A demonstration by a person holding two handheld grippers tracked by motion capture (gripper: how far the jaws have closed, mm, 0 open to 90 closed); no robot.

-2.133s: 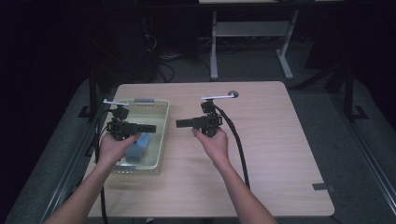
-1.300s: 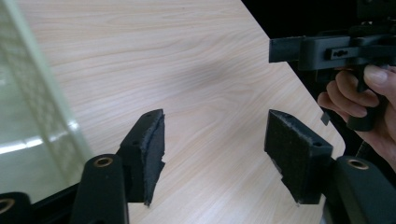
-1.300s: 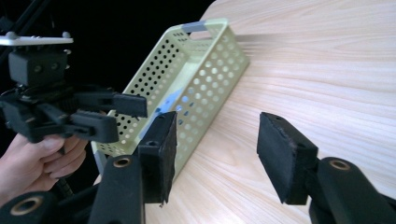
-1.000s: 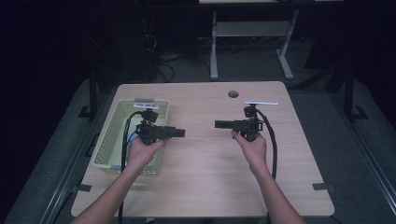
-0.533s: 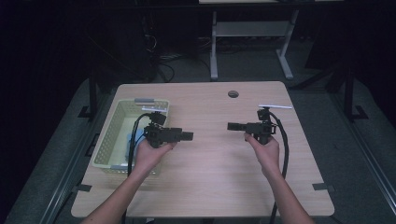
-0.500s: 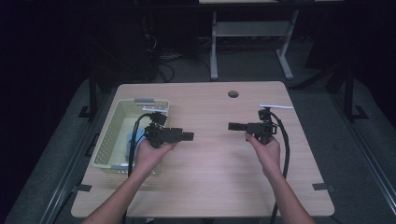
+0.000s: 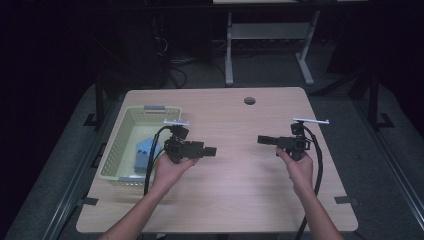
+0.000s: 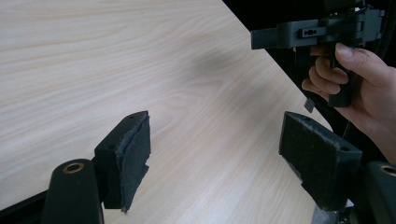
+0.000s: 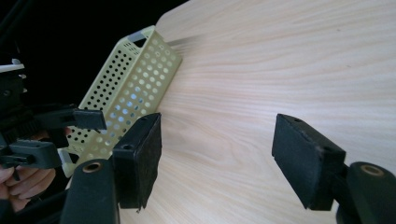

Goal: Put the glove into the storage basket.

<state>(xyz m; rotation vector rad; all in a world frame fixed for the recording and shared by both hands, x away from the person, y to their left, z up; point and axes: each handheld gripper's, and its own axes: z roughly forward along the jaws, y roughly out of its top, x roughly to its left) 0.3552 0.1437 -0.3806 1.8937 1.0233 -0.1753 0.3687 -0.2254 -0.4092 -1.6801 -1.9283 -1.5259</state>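
My left gripper (image 7: pixel 212 150) hovers over the wooden table (image 7: pixel 240 200), just right of the pale green basket (image 7: pixel 120 145), pointing right. Its jaws have just been opening and stand wide with only bare tabletop between them (image 8: pixel 215 149). My right gripper (image 7: pixel 261 139) is held over the table's right half and points left toward the other one. Its jaws have also just been opening and are wide with nothing between them (image 9: pixel 217 154). A blue thing (image 7: pixel 143 152) lies inside the basket.
The perforated basket (image 9: pixel 135 74) stands near the table's left edge. A round cable hole (image 7: pixel 249 100) sits at the back middle of the table. Bare wood lies between the two grippers. Cables trail from each gripper toward the front edge.
The left hand has come out of the basket and moved right, leaving the blue thing inside. The right hand has moved right toward the table's right side. Both grippers' jaws have spread wider.
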